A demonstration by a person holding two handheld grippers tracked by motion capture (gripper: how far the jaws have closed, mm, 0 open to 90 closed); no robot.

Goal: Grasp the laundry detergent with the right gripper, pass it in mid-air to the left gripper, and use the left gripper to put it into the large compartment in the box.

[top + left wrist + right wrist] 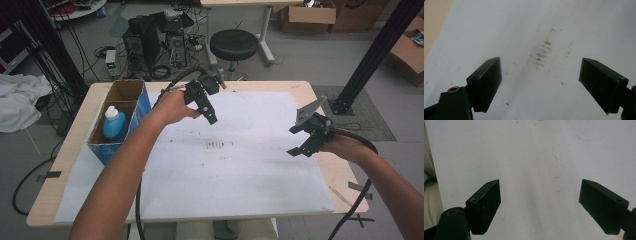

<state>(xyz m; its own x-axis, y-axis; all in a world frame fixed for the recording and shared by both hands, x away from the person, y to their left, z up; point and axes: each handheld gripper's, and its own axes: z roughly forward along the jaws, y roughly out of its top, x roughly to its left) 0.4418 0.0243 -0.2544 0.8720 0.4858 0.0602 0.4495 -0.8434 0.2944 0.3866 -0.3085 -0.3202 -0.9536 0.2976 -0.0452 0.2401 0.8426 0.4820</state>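
My left gripper (207, 107), jaws wide and empty, hangs nearer the blue bottle (113, 123) standing upright in the box (142, 102) at the desk's left edge, leftward of it.

table (80, 165): light wood | white sheet (240, 170): covers most, smudged centre | blue cardboard box (120, 117): left edge

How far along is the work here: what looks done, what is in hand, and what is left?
Done: the blue bottle stands in the near compartment of the cardboard box at the table's left. In hand: nothing; the left gripper hangs open over the smudged white sheet, and the right gripper is open and empty too. Left: the box's far compartment looks empty, with nothing loose on the sheet to fill it.
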